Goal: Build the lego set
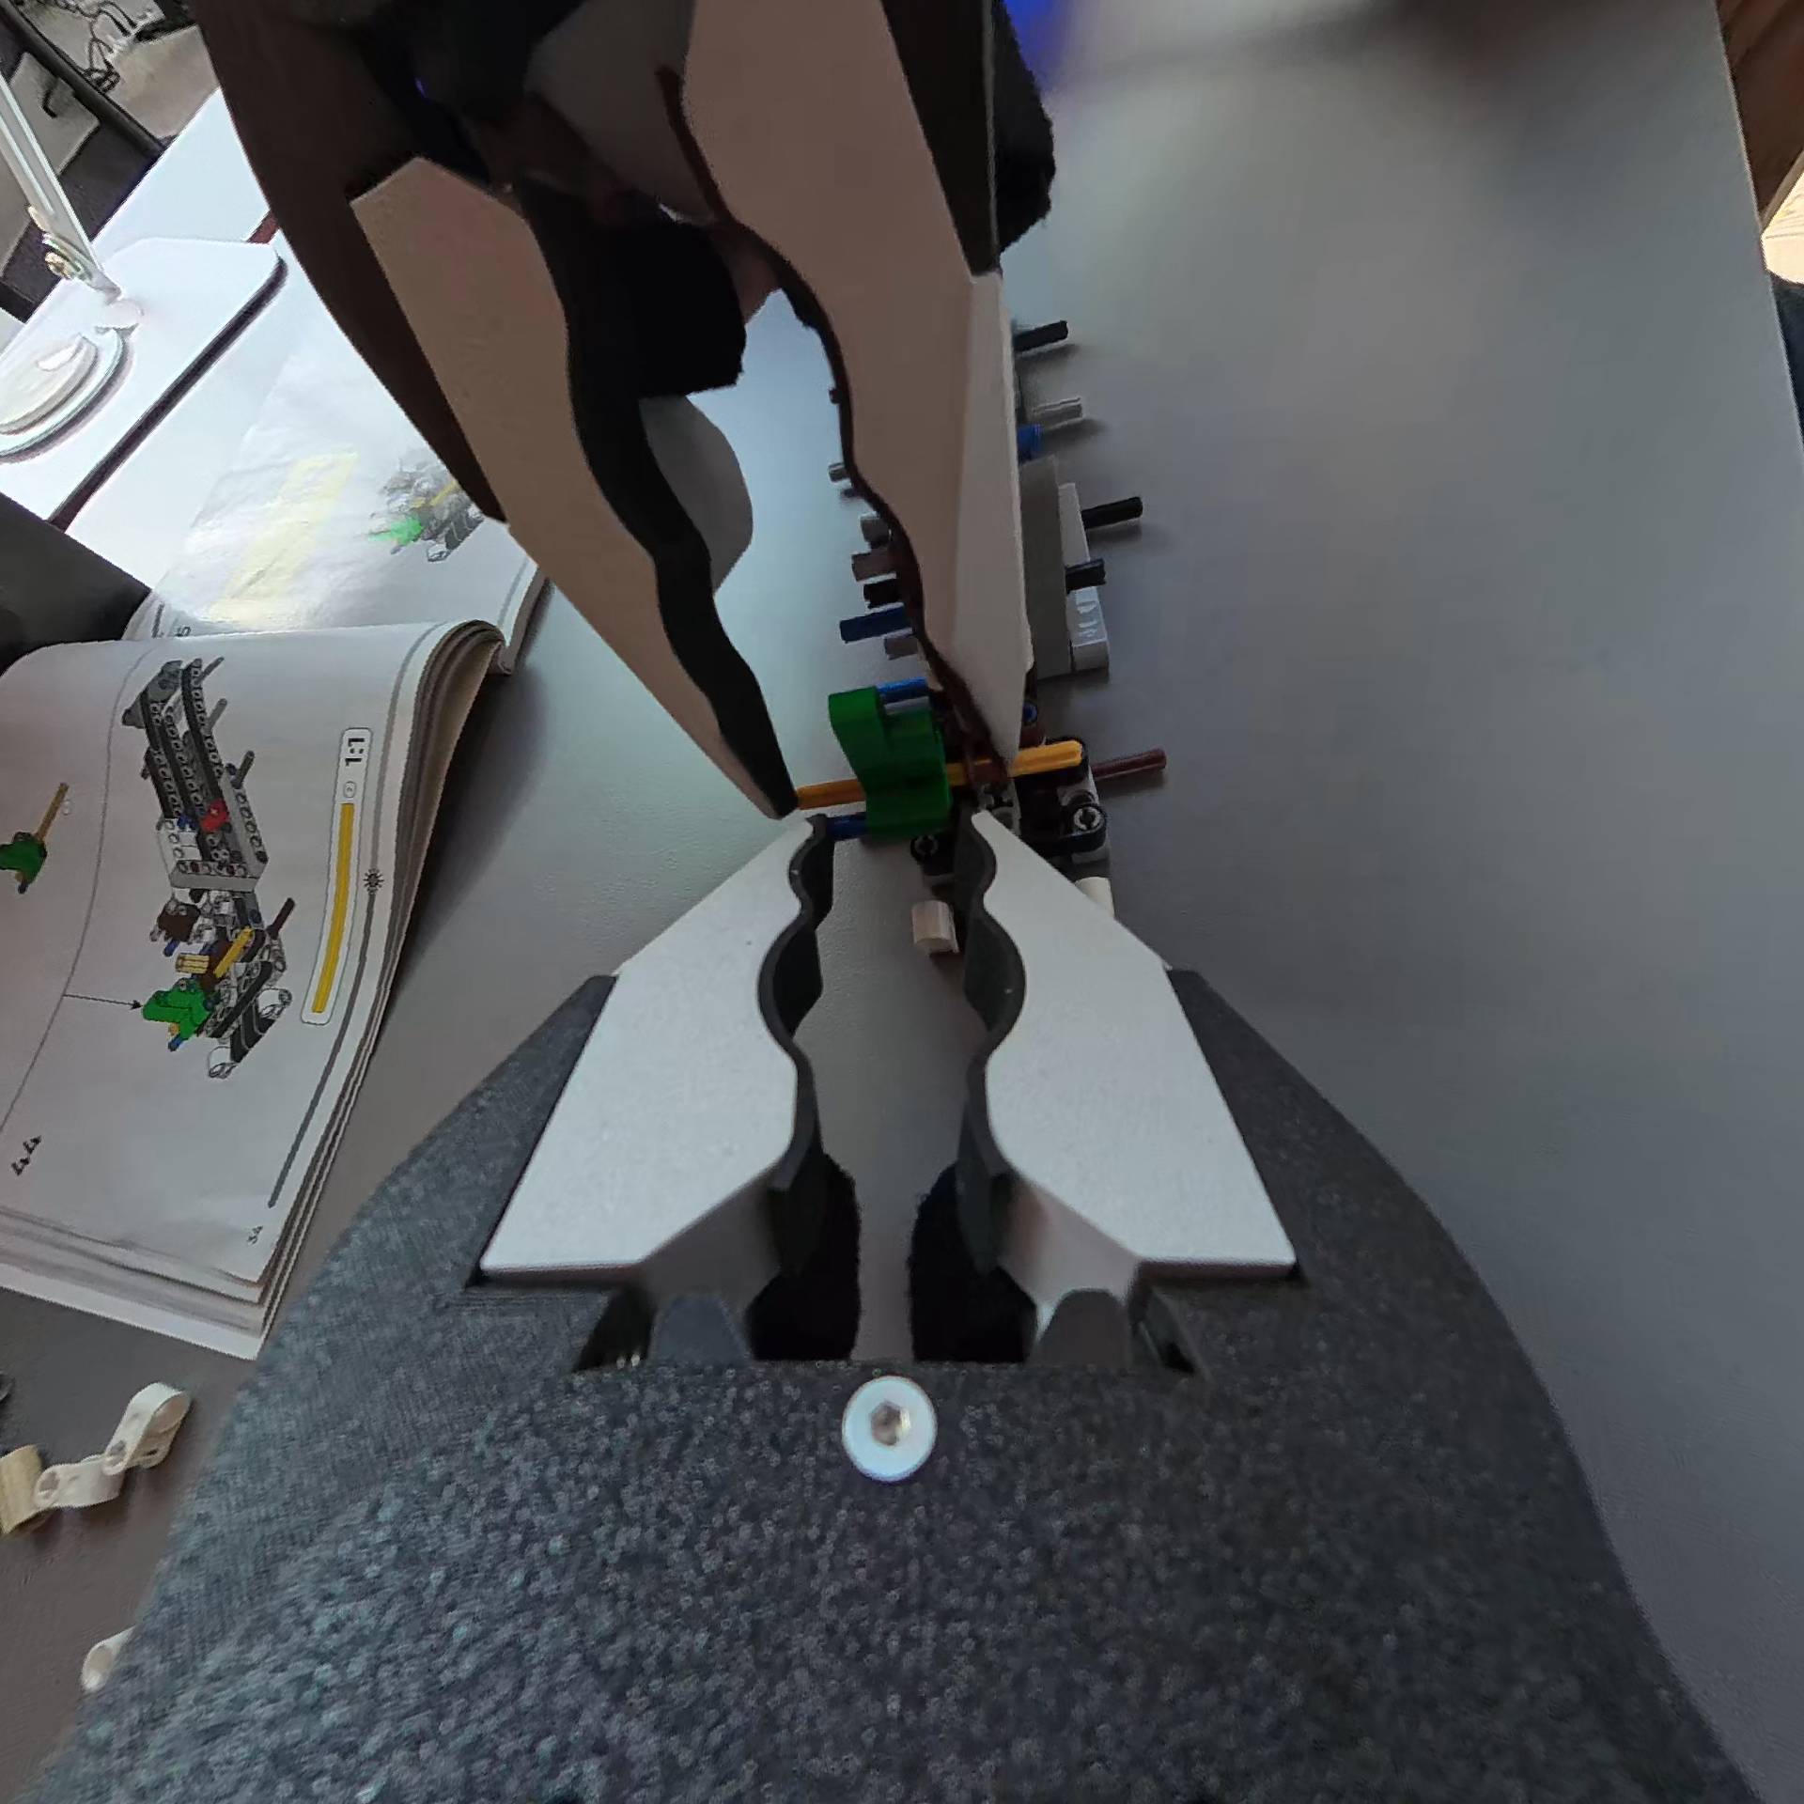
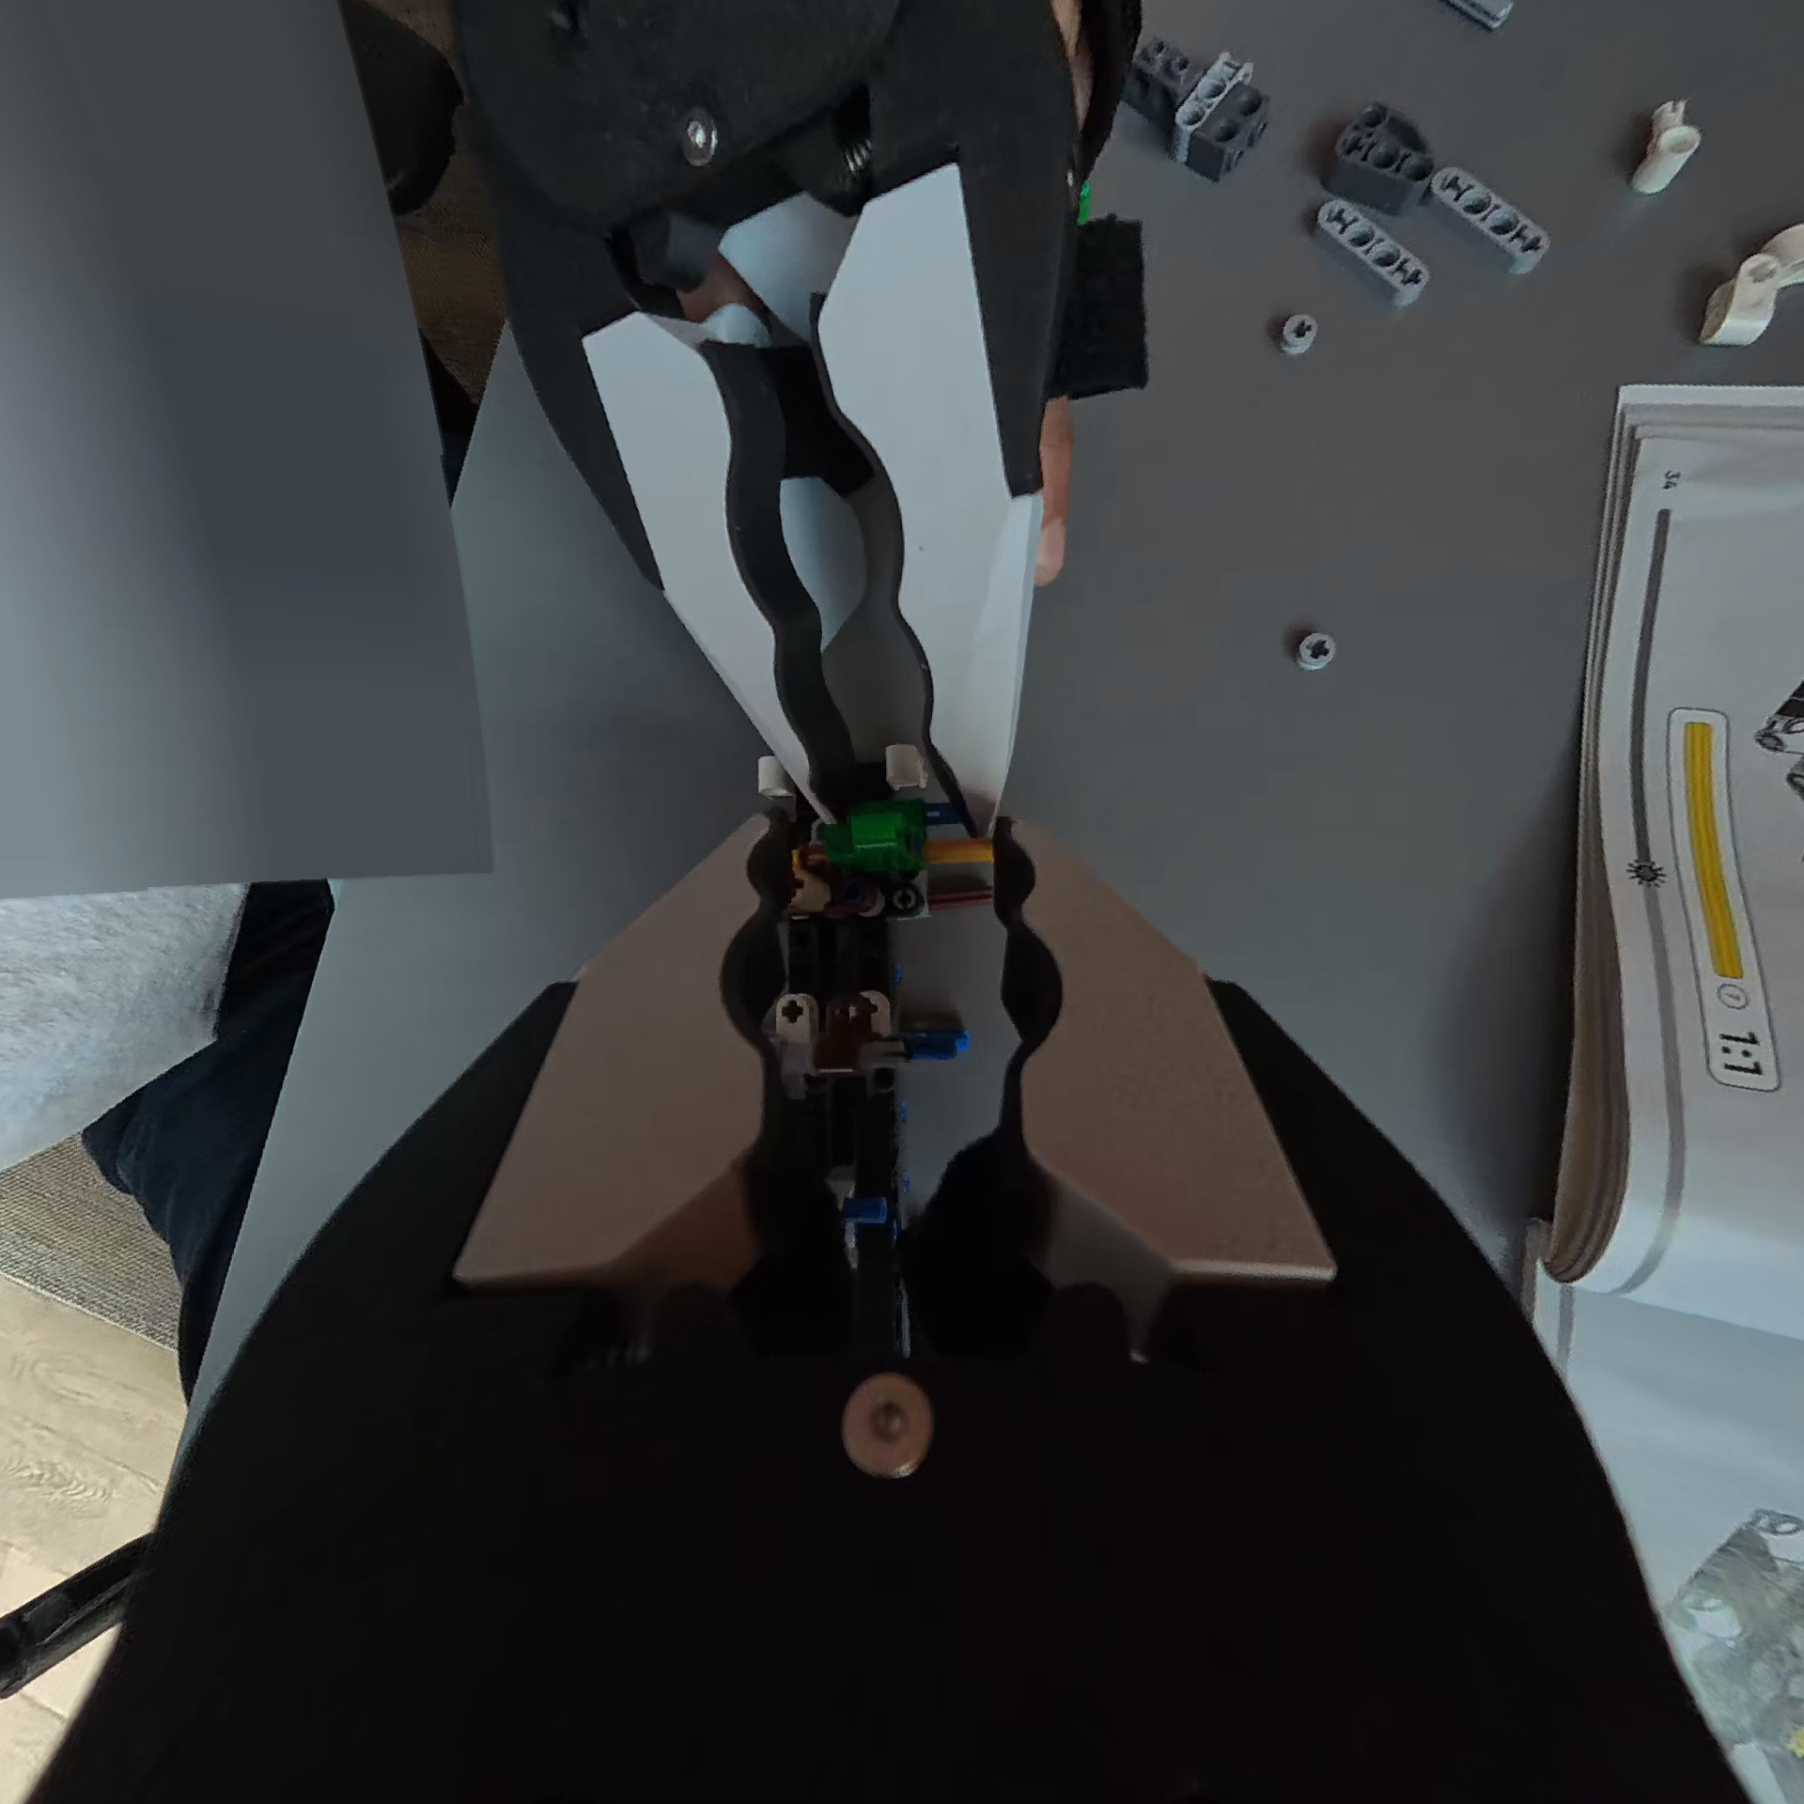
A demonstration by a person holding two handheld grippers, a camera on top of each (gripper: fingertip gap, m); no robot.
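Two grippers meet tip to tip over one partly built lego model [image 2: 847, 986] on a grey table [image 1: 1415, 879].

Counts, taken with the model as landmark:
- One green piece [image 1: 890, 771] at the model's near end, threaded on one yellow axle [image 1: 1049, 754] that sticks out to both sides of it.
- One long dark beam of the model, studded with blue, black and grey pins [image 1: 1049, 430], running away from the green piece.
- One open instruction booklet [image 1: 195, 937], well apart from the model.
- Three or so white connectors [image 1: 107, 1455] beyond the booklet, away from the model.
- About five dark grey beams [image 2: 1376, 185] and two small grey bushes [image 2: 1315, 648], loose on the table off to the model's side, near the booklet.

Left gripper [image 1: 893, 825]: jaws set narrowly apart, tips at either side of the green piece's end of the model; whether they press on it I cannot tell.

Right gripper [image 2: 883, 835]: jaws moderately apart, straddling the beam lengthwise, with its tips at the ends of the yellow axle; contact cannot be confirmed.

Pose: the grippers point at each other from opposite ends, both angled down toward the table. A person's fingers [image 2: 1052, 508] show beside the left gripper in the right wrist view.
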